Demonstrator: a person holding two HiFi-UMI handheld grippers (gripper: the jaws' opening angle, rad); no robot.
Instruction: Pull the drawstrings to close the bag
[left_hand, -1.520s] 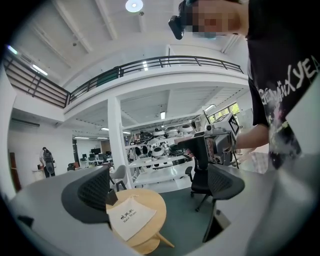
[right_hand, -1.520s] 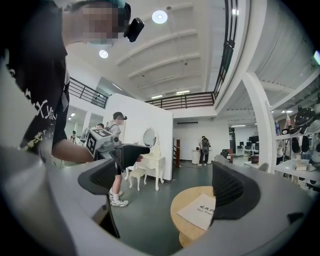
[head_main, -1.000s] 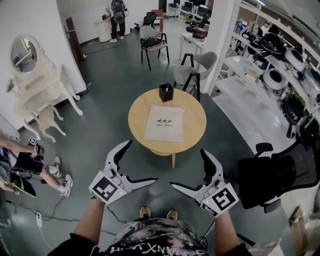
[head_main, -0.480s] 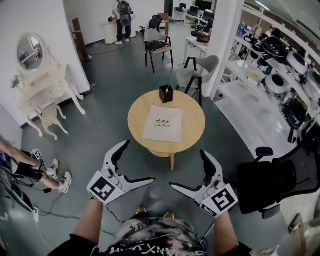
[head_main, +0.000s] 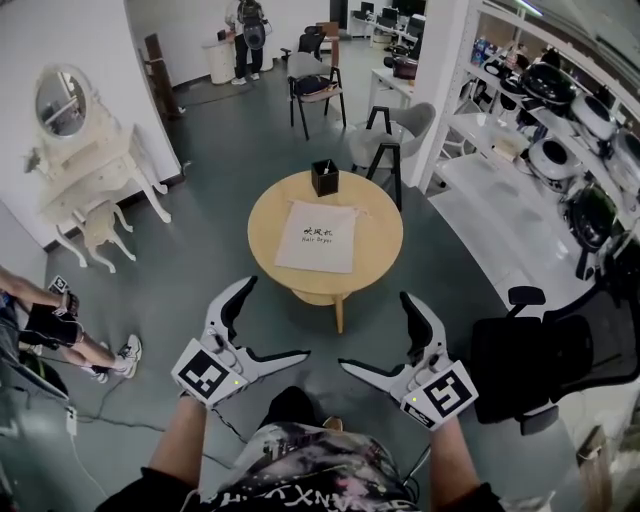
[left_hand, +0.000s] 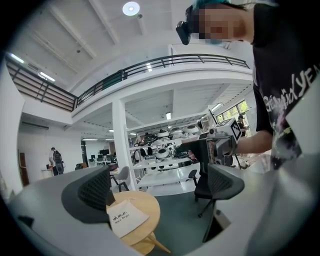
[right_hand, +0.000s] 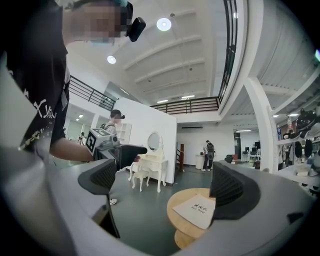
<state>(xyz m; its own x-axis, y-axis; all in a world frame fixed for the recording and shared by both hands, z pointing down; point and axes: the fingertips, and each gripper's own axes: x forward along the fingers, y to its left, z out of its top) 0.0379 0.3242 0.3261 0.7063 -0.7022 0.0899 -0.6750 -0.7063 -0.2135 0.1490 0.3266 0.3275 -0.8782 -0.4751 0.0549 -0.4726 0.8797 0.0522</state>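
Note:
A cream drawstring bag (head_main: 318, 236) with dark print lies flat on a round wooden table (head_main: 378, 243), well ahead of me. Its gathered mouth faces the far side, and a thin string trails off there. Both grippers hang in the air short of the table and touch nothing. My left gripper (head_main: 272, 318) is open and empty, and so is my right gripper (head_main: 375, 332). In the left gripper view the bag (left_hand: 126, 217) shows low between the wide-apart jaws of the left gripper (left_hand: 157, 192). The right gripper (right_hand: 165, 185) frames the bag (right_hand: 196, 210) near its right pad.
A small black box (head_main: 323, 178) stands at the table's far edge. Chairs (head_main: 395, 135) stand beyond it, with a black office chair (head_main: 530, 360) at my right. A white dressing table (head_main: 85, 160) is at the left, shelves of appliances (head_main: 560, 110) at the right. A seated person (head_main: 40, 330) is at the left.
The table has slid slightly up and left in the head view as I shifted my stance. Both grippers keep the same open pose.

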